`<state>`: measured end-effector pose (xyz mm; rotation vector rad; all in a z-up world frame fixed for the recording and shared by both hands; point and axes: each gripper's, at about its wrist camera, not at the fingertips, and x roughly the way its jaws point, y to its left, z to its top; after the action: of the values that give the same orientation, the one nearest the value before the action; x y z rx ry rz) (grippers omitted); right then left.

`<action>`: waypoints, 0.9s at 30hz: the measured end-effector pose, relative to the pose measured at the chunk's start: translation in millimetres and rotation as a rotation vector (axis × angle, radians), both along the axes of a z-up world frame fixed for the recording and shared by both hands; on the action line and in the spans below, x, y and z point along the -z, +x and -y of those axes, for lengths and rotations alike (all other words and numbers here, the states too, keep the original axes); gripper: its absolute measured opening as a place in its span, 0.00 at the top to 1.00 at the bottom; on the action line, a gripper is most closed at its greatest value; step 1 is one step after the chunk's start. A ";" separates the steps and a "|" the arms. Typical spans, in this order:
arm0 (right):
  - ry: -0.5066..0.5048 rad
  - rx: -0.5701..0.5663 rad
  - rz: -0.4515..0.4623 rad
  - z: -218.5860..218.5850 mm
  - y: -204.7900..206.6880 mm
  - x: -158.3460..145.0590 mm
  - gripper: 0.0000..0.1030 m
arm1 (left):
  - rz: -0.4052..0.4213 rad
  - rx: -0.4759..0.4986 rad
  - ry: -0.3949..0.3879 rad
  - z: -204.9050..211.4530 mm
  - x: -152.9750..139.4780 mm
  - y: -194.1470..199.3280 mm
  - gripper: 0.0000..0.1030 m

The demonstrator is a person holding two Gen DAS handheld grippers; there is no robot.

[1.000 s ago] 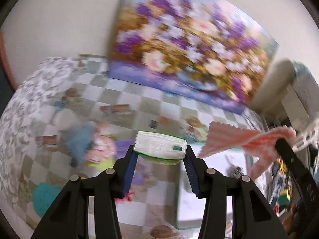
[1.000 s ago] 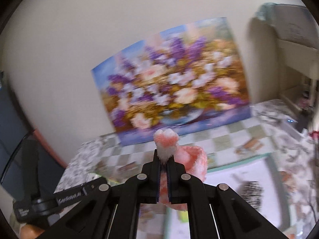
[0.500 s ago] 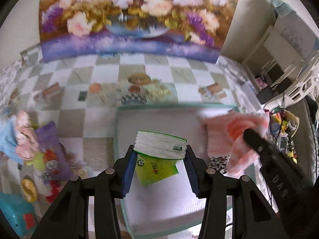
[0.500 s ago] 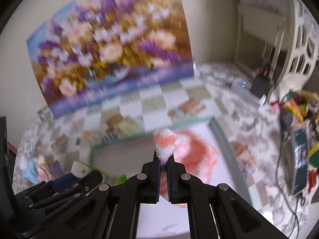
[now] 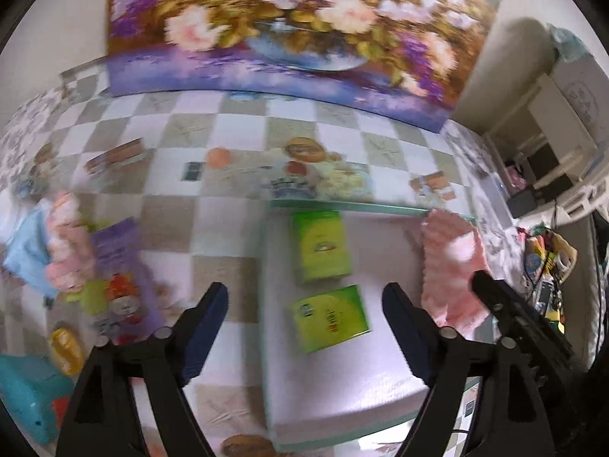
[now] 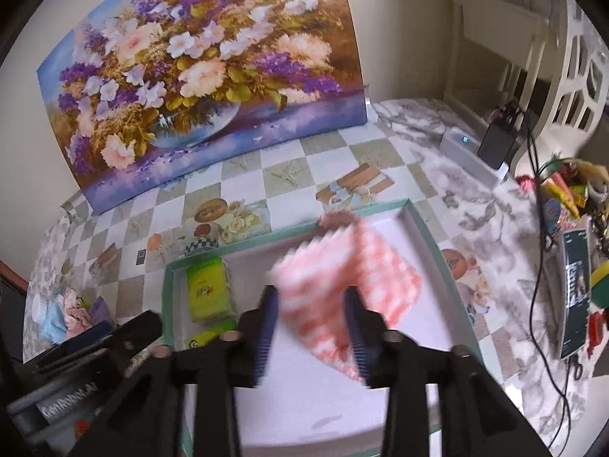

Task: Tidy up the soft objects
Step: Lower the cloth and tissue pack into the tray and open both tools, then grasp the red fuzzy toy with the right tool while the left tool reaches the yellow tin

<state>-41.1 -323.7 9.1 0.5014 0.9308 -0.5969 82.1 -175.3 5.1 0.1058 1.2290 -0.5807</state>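
A white tray with a teal rim (image 5: pixel 342 392) (image 6: pixel 418 221) lies on the checkered table. Two green tissue packs (image 5: pixel 321 245) (image 5: pixel 329 318) lie in its left part; the far one also shows in the right wrist view (image 6: pixel 209 293). My left gripper (image 5: pixel 304 312) is open and empty above the near pack. A pink-and-white fluffy cloth (image 6: pixel 346 285) (image 5: pixel 453 266) lies in the tray's right part. My right gripper (image 6: pixel 312 320) is open just above the cloth's near edge.
A pile of soft items lies left of the tray: a blue cloth (image 5: pixel 28 243), a pink fluffy piece (image 5: pixel 68 243), a purple pack (image 5: pixel 118 255). A flower painting (image 6: pixel 198 72) leans on the wall. Cables and clutter (image 6: pixel 567 236) lie to the right.
My left gripper opened and the green tissue pack dropped into the tray. My right gripper opened and let go of the pink cloth, which now lies in the tray.
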 end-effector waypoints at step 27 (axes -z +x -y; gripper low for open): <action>0.201 -0.497 -0.108 -195.9 86.2 52.0 0.50 | -0.080 -0.352 0.251 -208.7 32.2 68.2 0.13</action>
<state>45.1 -127.8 -42.9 0.3971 1.1753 -0.0802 150.3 33.4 -27.1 0.0750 1.3575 -0.1249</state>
